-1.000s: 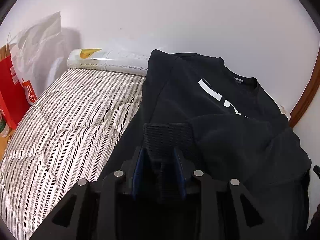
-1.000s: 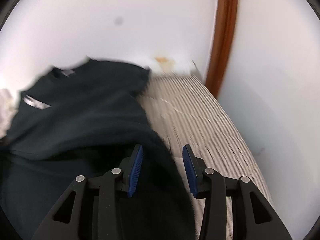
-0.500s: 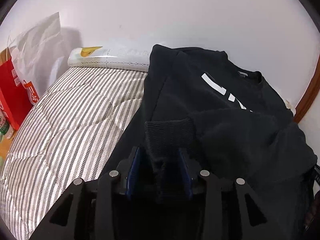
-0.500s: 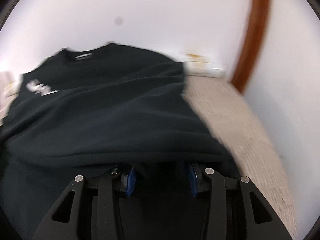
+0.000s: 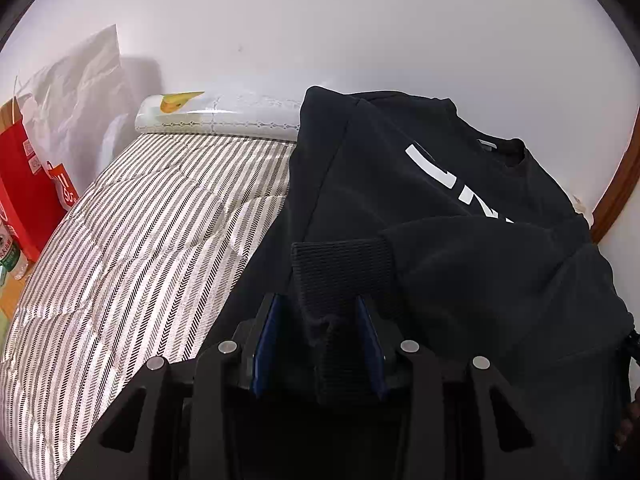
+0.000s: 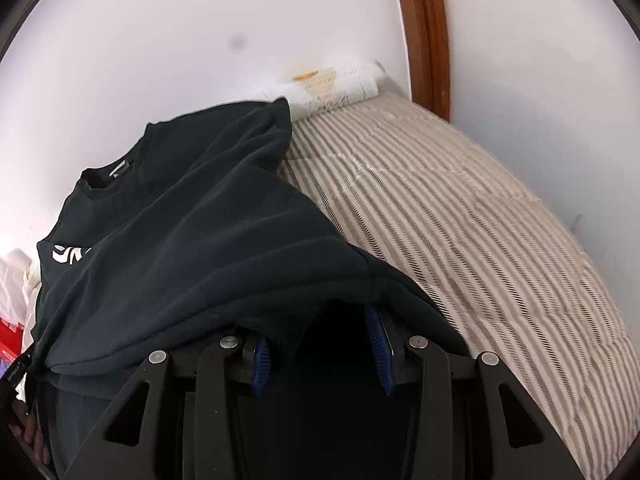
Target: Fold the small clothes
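A black sweatshirt [image 5: 420, 200] with white chest lettering lies on a striped mattress [image 5: 140, 240], collar toward the wall. One sleeve is folded across the body, and its ribbed cuff [image 5: 340, 272] sits between the blue pads of my left gripper [image 5: 320, 320], whose jaws stand wide apart around it. In the right wrist view the sweatshirt [image 6: 192, 240] drapes over my right gripper [image 6: 320, 344]; its jaws are apart, with cloth over the left pad and the fingertips hidden.
A rolled white cover [image 5: 216, 120] lies along the wall at the mattress head. A red bag [image 5: 24, 192] and white plastic bag [image 5: 76, 96] stand at the left. A brown wooden frame [image 6: 424, 36] rises at the right. Bare striped mattress [image 6: 460, 220] lies right of the sweatshirt.
My left gripper's jaws have widened around the cuff. My right gripper has swung across the sweatshirt and now sits under its right edge.
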{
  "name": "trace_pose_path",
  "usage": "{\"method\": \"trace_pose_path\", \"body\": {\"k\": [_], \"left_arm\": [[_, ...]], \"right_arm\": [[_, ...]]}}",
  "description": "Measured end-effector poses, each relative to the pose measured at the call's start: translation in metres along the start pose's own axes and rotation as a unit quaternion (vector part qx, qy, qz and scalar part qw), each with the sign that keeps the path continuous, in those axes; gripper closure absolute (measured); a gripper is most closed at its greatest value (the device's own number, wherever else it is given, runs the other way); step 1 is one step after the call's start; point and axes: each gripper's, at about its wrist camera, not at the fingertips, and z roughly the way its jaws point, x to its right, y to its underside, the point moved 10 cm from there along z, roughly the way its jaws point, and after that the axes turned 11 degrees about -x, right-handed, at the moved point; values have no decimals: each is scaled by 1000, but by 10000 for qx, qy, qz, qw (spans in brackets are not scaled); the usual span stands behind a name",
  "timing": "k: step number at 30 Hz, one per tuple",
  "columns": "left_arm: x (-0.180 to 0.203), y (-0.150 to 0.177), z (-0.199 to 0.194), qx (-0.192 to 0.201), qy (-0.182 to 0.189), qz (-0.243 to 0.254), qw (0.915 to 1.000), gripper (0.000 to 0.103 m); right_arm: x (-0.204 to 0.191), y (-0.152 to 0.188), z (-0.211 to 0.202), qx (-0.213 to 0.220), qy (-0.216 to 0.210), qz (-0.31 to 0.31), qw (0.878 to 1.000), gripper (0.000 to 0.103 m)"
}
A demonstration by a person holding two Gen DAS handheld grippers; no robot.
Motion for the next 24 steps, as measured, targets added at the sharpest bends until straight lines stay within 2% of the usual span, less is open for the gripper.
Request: {"method": "trace_pose_path", "body": {"k": [2,7,10,15,17,19,22,24], "left_arm": [[0,0,0,-2,-3,3,10000,65],[0,0,0,0,2,0,10000,65],[1,0,0,11,16,-6,10000,65],[2,-1,-6,130,117,17,9998,66],[7,-3,-14,280,196,103,9994,66],[11,-6,-26,492,227,183,9984,66],[18,-11,-41,721,419,232,9962,65],[20,-13,-41,722,439,277,9960,60]], "right_arm": [[3,5,-10,24,-24,-38,10000,63],[12,5,2,-45,47,-29,10000,64],[5,6,3,-154,205,-288,9993,64],[5,17,-40,-54,309,-602,9977,63],[-7,12,-63,274,457,-968,9939,62],[-30,3,-74,550,345,-1348,9887,61],[-65,-9,-68,753,262,-1781,9808,61],[-79,-13,-53,762,204,-1868,9792,61]]}}
